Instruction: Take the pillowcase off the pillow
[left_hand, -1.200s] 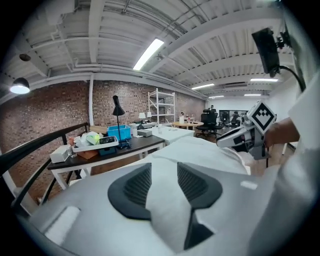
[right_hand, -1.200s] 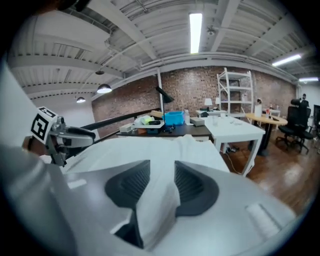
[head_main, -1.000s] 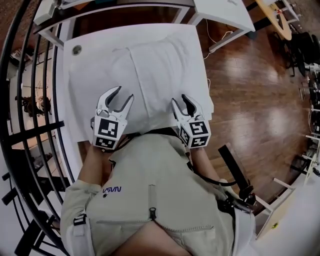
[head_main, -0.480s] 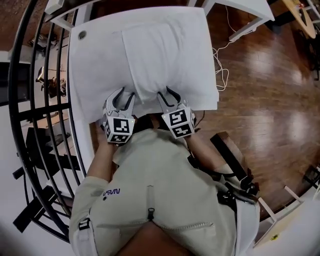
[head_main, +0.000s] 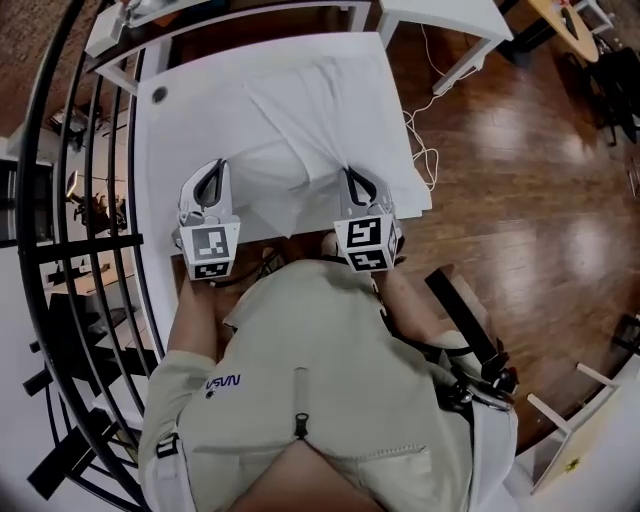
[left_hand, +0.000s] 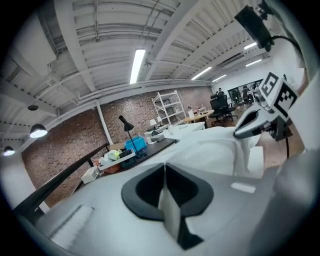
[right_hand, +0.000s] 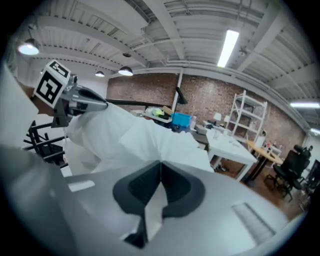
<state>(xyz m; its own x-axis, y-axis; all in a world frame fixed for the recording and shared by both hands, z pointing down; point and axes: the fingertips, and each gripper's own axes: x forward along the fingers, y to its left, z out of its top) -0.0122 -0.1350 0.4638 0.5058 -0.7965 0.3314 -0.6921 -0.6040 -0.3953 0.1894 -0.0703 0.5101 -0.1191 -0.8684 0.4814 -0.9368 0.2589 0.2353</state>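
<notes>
A pillow in a white pillowcase (head_main: 290, 125) lies on the white table (head_main: 160, 180). My left gripper (head_main: 211, 172) is at the near left corner of the case and my right gripper (head_main: 352, 178) at the near right corner. Both sets of jaws have just been closing, and each now pinches white cloth. In the left gripper view the left gripper (left_hand: 164, 167) is shut with a fold of pillowcase (left_hand: 171, 215) between its pads. The right gripper (right_hand: 160, 167) likewise grips a strip of pillowcase (right_hand: 152, 207). The cloth stretches in creases between the two grips.
A black railing (head_main: 60, 220) runs along the table's left side. Wooden floor (head_main: 520, 200) and a loose cable (head_main: 420, 130) lie to the right. Another white table (head_main: 440, 15) stands beyond. A round grommet (head_main: 158, 96) sits in the table's far left corner.
Both grippers were open at the pillow's near end; now they are shut on the pillowcase and stand farther apart, with the cloth drawn taut between them.
</notes>
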